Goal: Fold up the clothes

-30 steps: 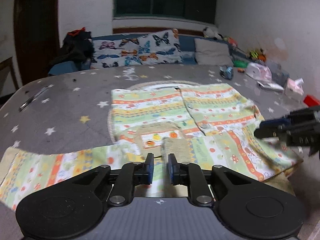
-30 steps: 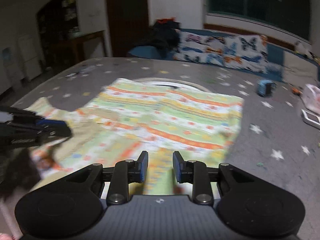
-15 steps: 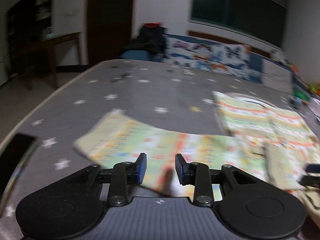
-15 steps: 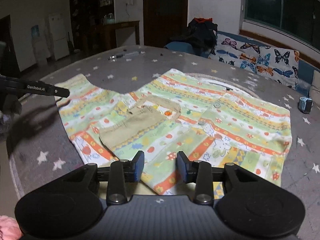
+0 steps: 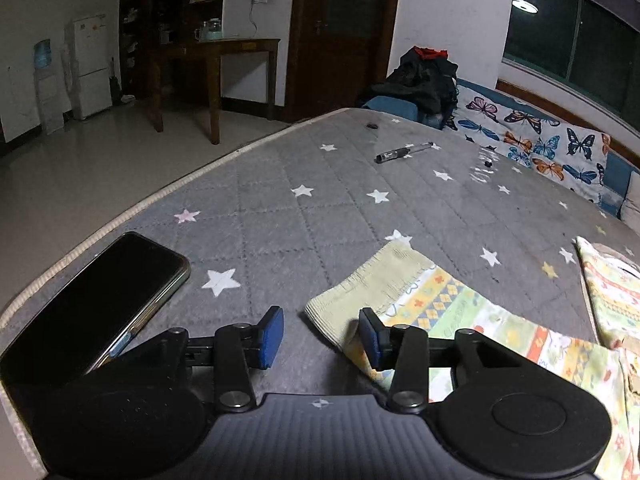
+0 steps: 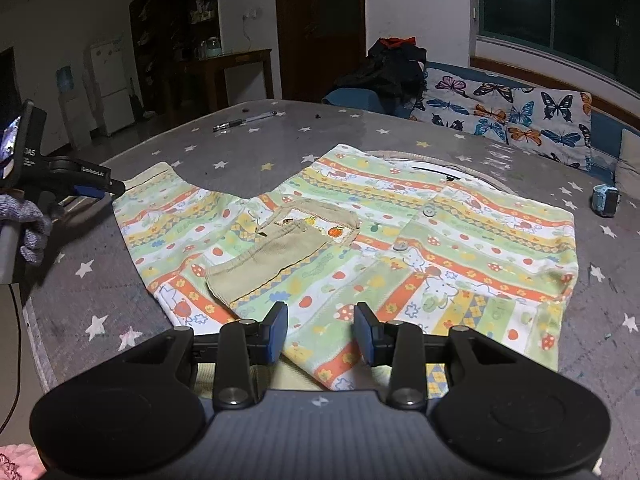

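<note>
A child's striped, printed shirt [image 6: 400,236] lies flat on the grey star-patterned mattress [image 6: 240,148], one sleeve [image 6: 160,204] stretched out to the left. My left gripper [image 5: 320,334] is open and empty, low over the beige cuff [image 5: 368,280] of that sleeve, which lies between its pads. It also shows in the right wrist view [image 6: 94,189] at the sleeve end. My right gripper [image 6: 321,332] is open and empty, just above the shirt's near hem [image 6: 332,364].
A black phone [image 5: 92,304] lies at the mattress edge left of my left gripper. A pen [image 5: 404,152] lies farther back. A butterfly pillow [image 6: 508,112], dark clothes [image 6: 388,68] and a small blue object [image 6: 606,200] sit at the back and right.
My left gripper swung left from the shirt's middle to the sleeve cuff and opened wider. My right gripper drew back to the near hem and opened wider.
</note>
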The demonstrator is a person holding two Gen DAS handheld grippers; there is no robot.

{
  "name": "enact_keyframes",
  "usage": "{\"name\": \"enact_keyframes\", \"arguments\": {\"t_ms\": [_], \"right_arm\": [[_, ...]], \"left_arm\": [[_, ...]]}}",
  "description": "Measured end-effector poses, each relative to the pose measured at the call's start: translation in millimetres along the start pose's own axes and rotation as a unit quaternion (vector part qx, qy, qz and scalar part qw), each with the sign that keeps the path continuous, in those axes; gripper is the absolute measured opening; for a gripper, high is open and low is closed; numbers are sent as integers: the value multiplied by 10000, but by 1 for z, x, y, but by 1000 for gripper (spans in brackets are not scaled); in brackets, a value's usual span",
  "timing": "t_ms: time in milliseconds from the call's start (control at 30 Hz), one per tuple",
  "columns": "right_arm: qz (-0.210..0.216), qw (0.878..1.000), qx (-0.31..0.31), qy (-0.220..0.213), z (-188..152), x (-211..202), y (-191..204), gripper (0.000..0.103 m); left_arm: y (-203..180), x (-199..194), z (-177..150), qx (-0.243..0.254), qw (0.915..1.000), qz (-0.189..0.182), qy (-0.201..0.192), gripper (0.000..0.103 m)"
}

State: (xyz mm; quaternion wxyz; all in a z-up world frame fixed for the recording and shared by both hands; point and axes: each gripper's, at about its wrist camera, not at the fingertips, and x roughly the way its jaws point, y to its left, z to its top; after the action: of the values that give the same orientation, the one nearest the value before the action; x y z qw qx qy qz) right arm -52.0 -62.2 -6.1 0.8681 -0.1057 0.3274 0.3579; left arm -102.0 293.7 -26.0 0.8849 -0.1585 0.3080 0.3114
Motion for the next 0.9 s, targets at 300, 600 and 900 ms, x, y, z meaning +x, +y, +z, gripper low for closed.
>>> {"name": "enact_keyframes", "arguments": {"t_ms": [300,600,900], "right_arm": [[-56,9996,243,-148,-7,-18,-7,36],[-262,9962,764,-317,-16,-35,-33,36],[-700,9890,1207,-496,-31,-62,-68,36]], "left_arm": [[-15,-24,9,-288,9961,-767,-339,7],[-109,-101,9,527,9643,-2467,-812,8],[-199,-122,-31,1215,9236,-3619,-359,8]]}}
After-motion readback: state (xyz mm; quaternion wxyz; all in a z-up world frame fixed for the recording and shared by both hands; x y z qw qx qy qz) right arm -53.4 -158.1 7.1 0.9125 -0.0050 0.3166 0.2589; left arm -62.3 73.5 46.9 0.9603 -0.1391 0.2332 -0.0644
